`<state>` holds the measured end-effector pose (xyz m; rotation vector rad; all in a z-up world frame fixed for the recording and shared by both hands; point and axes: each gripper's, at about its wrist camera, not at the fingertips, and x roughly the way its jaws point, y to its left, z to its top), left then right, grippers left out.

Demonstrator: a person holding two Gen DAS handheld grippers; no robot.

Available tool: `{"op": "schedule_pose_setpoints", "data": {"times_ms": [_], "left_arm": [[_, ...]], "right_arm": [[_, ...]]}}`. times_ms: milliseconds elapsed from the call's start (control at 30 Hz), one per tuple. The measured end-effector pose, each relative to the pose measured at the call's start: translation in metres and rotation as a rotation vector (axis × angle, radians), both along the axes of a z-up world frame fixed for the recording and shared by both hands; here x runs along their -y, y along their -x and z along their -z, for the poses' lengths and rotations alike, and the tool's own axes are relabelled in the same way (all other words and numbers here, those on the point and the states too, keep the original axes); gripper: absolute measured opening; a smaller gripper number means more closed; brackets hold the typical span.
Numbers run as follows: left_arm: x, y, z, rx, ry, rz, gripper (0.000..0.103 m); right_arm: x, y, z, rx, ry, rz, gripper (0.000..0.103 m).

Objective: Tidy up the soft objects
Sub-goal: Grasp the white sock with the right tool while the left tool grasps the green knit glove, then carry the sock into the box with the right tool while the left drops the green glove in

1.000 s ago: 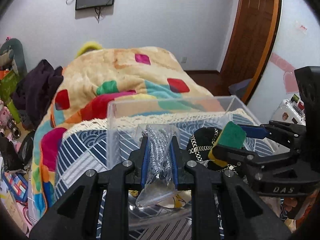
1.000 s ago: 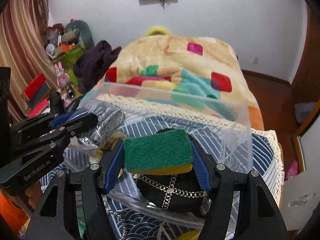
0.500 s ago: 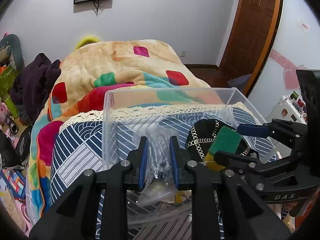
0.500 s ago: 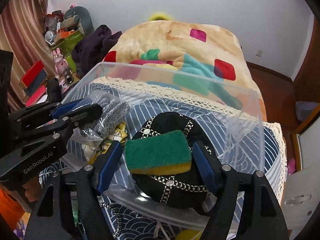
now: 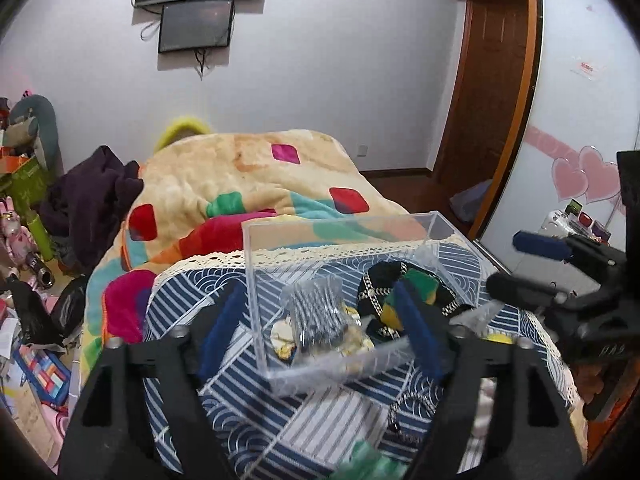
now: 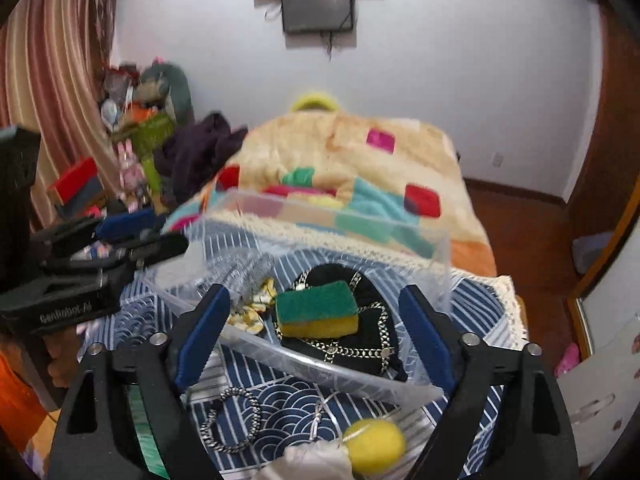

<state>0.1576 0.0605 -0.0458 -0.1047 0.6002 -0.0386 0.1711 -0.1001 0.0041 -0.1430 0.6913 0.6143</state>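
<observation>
A: Where does the sponge (image 6: 317,308) sit?

B: Inside the clear plastic bin (image 6: 332,364), green side up and yellow underneath, resting on top of the black cap with the chain trim (image 6: 360,344). Nothing is gripping it.

A: And the right gripper (image 6: 316,336)?

B: Its jaws are spread wide, one blue pad on each side of the bin's near wall, and they hold nothing. From the left wrist view the right gripper (image 5: 516,264) shows beside the bin, again with a gap between its fingers.

A: The left one?

B: The left gripper (image 5: 320,332) is released too. Its jaws straddle the bin's near corner, one pad outside the wall and one over the inside. The crinkly silver item in its clear bag (image 5: 316,312) lies in the bin between them, free of both pads.

A: Anything else in the bin?

B: A yellow-and-white patterned thing (image 6: 256,308) beside the sponge, partly under the silver bag (image 6: 244,276).

A: What does the bin stand on?

B: A blue-and-white patterned cloth (image 5: 332,420) with a lace edge. In front of the bin on that cloth lie a braided black-and-white loop (image 6: 232,420), a yellow ball (image 6: 374,444) and a pale bundle (image 6: 316,460), blurred. Behind the bin is a bed with a multicoloured blanket (image 5: 248,176).
</observation>
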Motion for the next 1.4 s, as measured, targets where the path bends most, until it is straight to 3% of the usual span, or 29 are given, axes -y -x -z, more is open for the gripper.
{"op": "schedule_pose_setpoints", "data": {"times_ms": [133,300,533,633,933,967,1000,1067,1100,1200,1333,1400], "left_arm": [[0.009,0.022,0.005,-0.008,-0.015,0.017,0.092],[0.019,0.046,0.021,-0.046,-0.025,0.035,0.094],[0.034,0.070,0.057,-0.138,-0.037,0.054,0.094],[0.034,0.078,0.071,-0.173,0.019,0.069,0.094],[0.036,0.087,0.102,-0.220,0.030,0.016,0.094],[0.036,0.088,0.103,-0.217,0.030,0.010,0.094],[0.037,0.089,0.104,-0.207,0.031,0.006,0.092],[0.036,0.092,0.103,-0.184,0.040,0.010,0.083],[0.037,0.092,0.104,-0.181,0.043,0.013,0.077],[0.040,0.093,0.104,-0.175,0.026,0.021,0.063],[0.045,0.095,0.102,-0.164,0.014,0.026,0.050],[0.048,0.096,0.100,-0.154,-0.007,0.017,0.045]], "right_arm": [[0.016,0.017,-0.006,0.042,-0.040,0.049,0.086],[0.033,0.036,0.002,0.053,-0.066,0.098,0.090],[0.047,0.056,0.030,-0.018,-0.071,0.143,0.090],[0.050,0.062,0.045,-0.049,-0.055,0.154,0.090],[0.053,0.073,0.085,-0.157,-0.057,0.149,0.088],[0.052,0.073,0.087,-0.161,-0.052,0.145,0.087],[0.051,0.073,0.089,-0.163,-0.049,0.145,0.078],[0.052,0.075,0.092,-0.174,-0.057,0.136,0.065],[0.053,0.075,0.093,-0.178,-0.074,0.126,0.053],[0.052,0.078,0.095,-0.172,-0.079,0.117,0.038],[0.052,0.082,0.092,-0.151,-0.088,0.113,0.027],[0.053,0.083,0.089,-0.144,-0.106,0.106,0.026]]}}
